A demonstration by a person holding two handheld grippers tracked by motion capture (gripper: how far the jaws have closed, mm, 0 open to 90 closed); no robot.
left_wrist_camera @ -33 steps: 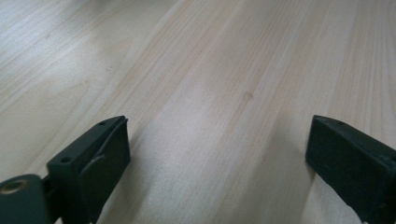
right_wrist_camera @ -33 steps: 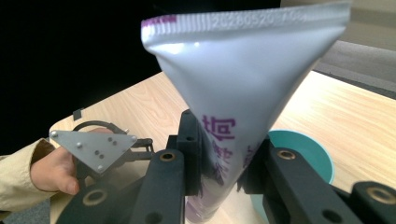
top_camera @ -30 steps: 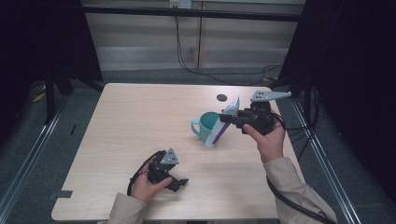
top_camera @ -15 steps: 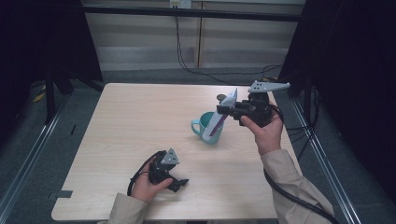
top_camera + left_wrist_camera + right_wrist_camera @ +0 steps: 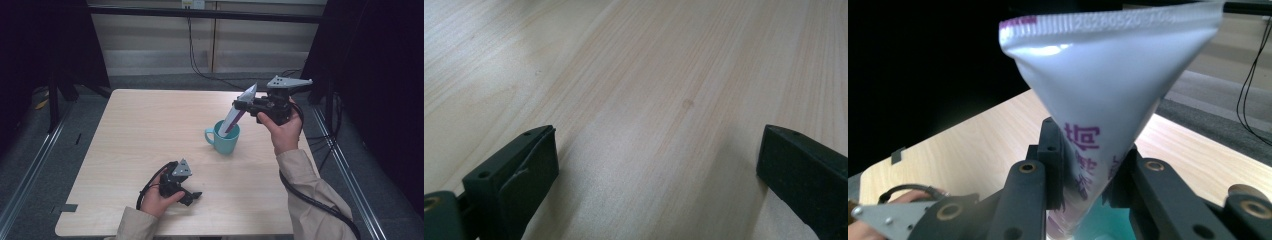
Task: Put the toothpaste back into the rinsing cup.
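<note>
We see the right hand [image 5: 284, 134] raised beside the teal mug [image 5: 223, 138], its right claw [image 5: 243, 107] pinching a white tube [image 5: 1108, 95] that leans with its lower end inside the mug. The tube carries purple characters and an embossed number row on its crimped edge; we cannot read either. The left claw [image 5: 659, 165], jaws spread, rests low on the table [image 5: 150, 125], near the mug's front.
</note>
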